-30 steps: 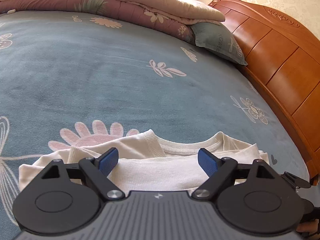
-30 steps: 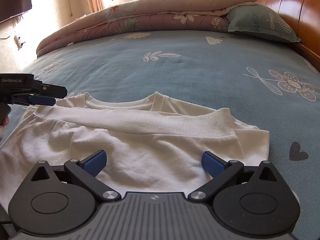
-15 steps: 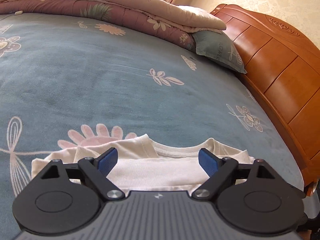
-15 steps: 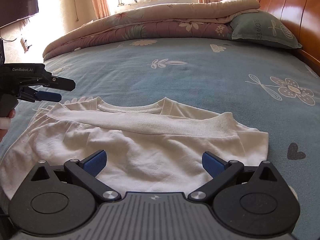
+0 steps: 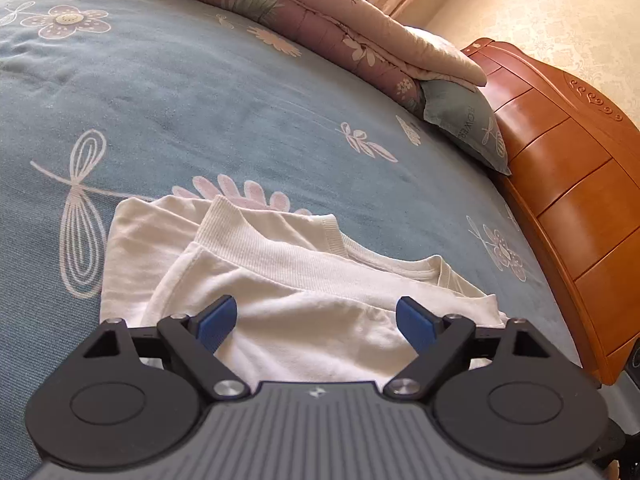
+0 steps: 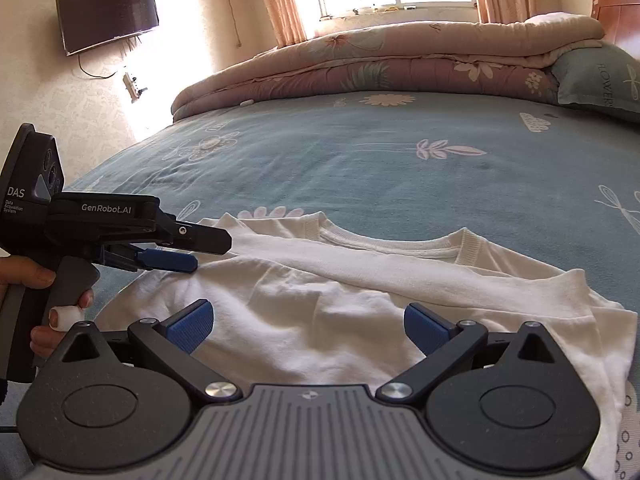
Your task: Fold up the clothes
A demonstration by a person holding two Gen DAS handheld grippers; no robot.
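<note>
A white sweatshirt [image 5: 304, 304] lies folded on the blue flowered bedspread, its ribbed hem laid across just below the neckline [image 5: 384, 256]. My left gripper [image 5: 316, 322] hangs open above its near part, nothing between the blue pads. In the right wrist view the same sweatshirt [image 6: 360, 300] spreads in front of my right gripper [image 6: 308, 322], which is also open and empty. The left gripper [image 6: 188, 256] shows there from the side, over the garment's left shoulder, held by a hand [image 6: 44, 308].
The blue bedspread [image 5: 200, 104] stretches far beyond the garment. A rolled pink quilt [image 6: 400, 64] and a grey-green pillow [image 5: 464, 120] lie at the bed's far side. A wooden headboard [image 5: 568, 184] runs along the right. A television [image 6: 108, 16] hangs on the wall.
Both grippers have lifted and tilted back, so more of the sweatshirt and room shows. The left gripper has swung closer over the garment's left shoulder. The garment has not moved.
</note>
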